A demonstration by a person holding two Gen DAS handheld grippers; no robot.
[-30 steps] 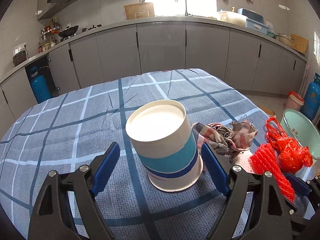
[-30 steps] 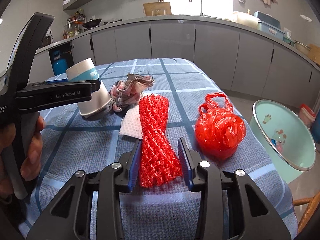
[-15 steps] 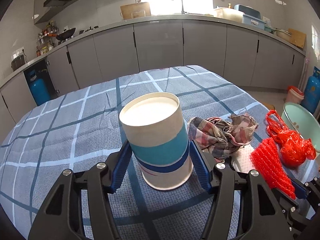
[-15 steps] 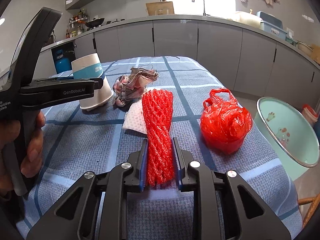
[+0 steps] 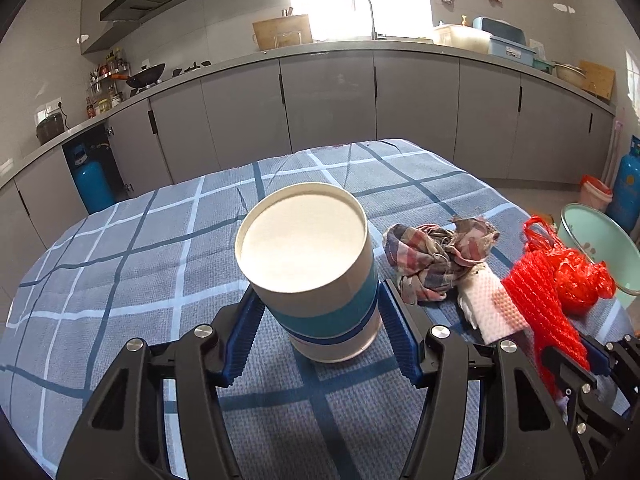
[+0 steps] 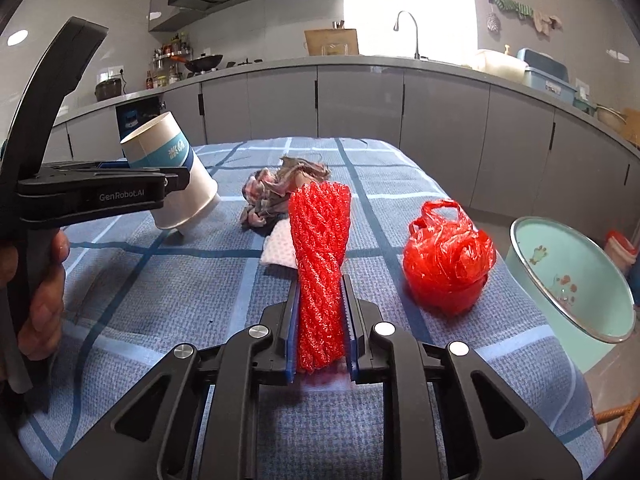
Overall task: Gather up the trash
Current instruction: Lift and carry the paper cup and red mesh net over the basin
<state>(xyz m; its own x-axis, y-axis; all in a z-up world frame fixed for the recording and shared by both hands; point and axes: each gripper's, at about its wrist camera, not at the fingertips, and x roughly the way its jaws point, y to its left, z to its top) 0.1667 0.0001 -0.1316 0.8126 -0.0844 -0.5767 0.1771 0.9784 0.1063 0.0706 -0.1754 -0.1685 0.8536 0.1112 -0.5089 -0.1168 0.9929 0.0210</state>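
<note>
The left tongs (image 5: 320, 332) are clamped on the white paper cup (image 5: 308, 264) with a teal band, blue pads against both its sides; from the right wrist view the cup (image 6: 176, 176) is tilted and lifted off the checked bench (image 6: 152, 280); the right tongs (image 6: 320, 328) are closed on the red mesh bundle (image 6: 320, 248), which rises between the pads; a crumpled plaid rag (image 6: 280, 192) and a white tissue (image 6: 278, 246) lie behind it, touching; a red plastic bag (image 6: 448, 256) sits near the bench's right edge; a pale green basin (image 6: 576, 280) stands beyond that edge.
</note>
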